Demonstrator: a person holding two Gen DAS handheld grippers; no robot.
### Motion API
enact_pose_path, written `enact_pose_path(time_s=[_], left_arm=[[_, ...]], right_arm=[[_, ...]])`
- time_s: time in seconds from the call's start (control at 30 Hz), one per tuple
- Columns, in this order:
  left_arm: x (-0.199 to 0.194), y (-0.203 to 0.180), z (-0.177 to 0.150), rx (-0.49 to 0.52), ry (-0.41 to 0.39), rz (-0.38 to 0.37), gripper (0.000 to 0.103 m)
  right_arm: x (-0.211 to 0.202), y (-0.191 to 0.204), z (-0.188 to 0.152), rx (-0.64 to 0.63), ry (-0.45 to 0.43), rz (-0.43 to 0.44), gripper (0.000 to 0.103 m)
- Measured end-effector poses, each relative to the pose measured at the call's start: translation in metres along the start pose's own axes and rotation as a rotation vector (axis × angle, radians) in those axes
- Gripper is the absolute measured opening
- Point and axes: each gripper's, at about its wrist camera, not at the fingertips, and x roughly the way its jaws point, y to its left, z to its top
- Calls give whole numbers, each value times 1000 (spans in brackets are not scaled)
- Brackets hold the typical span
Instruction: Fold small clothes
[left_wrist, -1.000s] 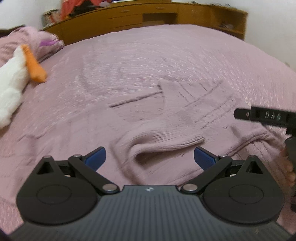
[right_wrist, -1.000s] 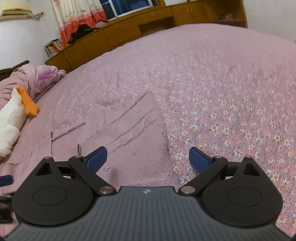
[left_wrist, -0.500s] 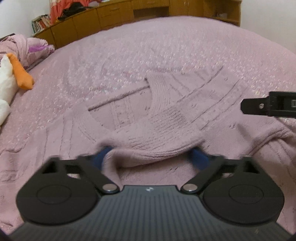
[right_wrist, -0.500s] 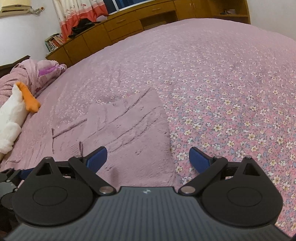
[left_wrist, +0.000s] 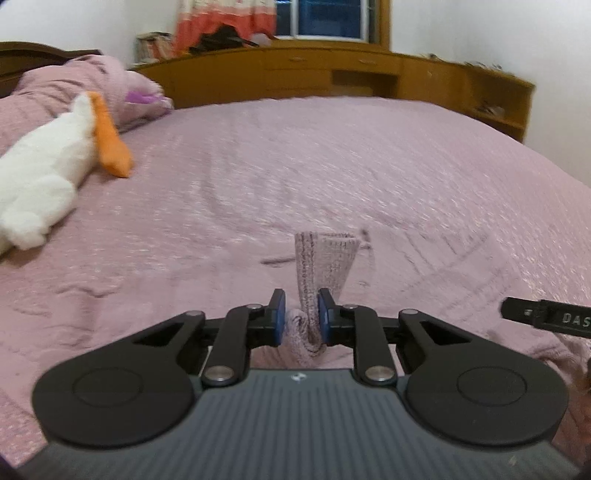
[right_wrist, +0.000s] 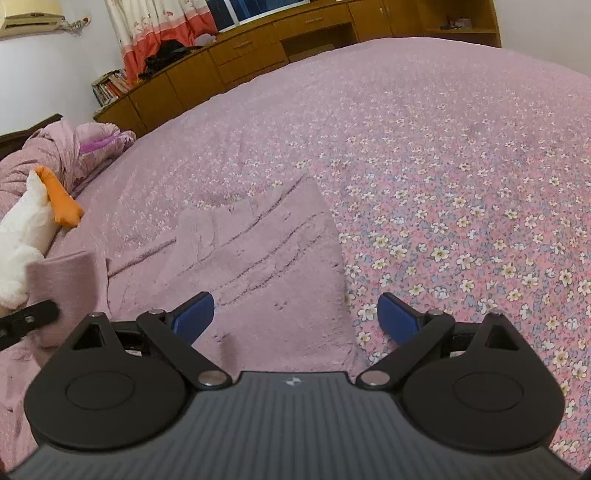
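Observation:
A small pink knitted sweater (right_wrist: 266, 266) lies flat on the bed. My left gripper (left_wrist: 301, 319) is shut on the sweater's sleeve (left_wrist: 325, 266), whose ribbed cuff stands up between the blue pads. The lifted sleeve also shows at the left of the right wrist view (right_wrist: 66, 288). My right gripper (right_wrist: 295, 317) is open and empty, low over the sweater's near edge. One finger of the right gripper shows at the right edge of the left wrist view (left_wrist: 546, 319).
The bed has a pink floral bedspread (right_wrist: 461, 184). A white plush toy with an orange beak (left_wrist: 48, 170) and a bunched pink quilt (left_wrist: 81, 85) lie at the left. Wooden cabinets (left_wrist: 332, 74) line the far wall.
My left gripper has closed on the sleeve and lifted it, and its view has tilted up. My right gripper has stayed open and barely moved.

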Motion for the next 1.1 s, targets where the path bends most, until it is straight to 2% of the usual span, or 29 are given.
enact_pose_path(time_s=[0.07,0.1,0.2,0.37,0.57,0.63,0.73,0.8,0.93,1.0,1.1], left_arm=[[-6,12,-3,-27,-9,21,17],[-8,17,-4,-41,-12,34,10],[-15,38,-9,-102,-6,73,10],[-18,71,-28,-181,55,134,10],[-21,93,-51,-236,133,152,13],[-21,97,-56,-240,163,147,17],[-24,101,-62,-252,196,150,28],[-29,104,-63,-251,197,145,37],[-36,110,-54,-233,163,155,46],[-33,114,-50,-232,148,172,65],[-19,120,-47,-222,165,201,68]], right_arm=[[0,-1,0,5,-4,-2,99],[0,-2,0,9,-3,-5,99],[-1,-1,0,9,-5,-8,99],[-2,1,-1,-7,-13,-10,99],[-1,1,-1,-14,-10,-11,99],[-1,1,-1,-20,-10,-12,99],[-2,1,0,-17,-11,-12,99],[-3,1,0,-19,-18,-5,99],[1,1,3,-20,-18,5,99],[6,0,9,-17,-33,17,99],[16,-3,20,-11,-62,-17,99]])
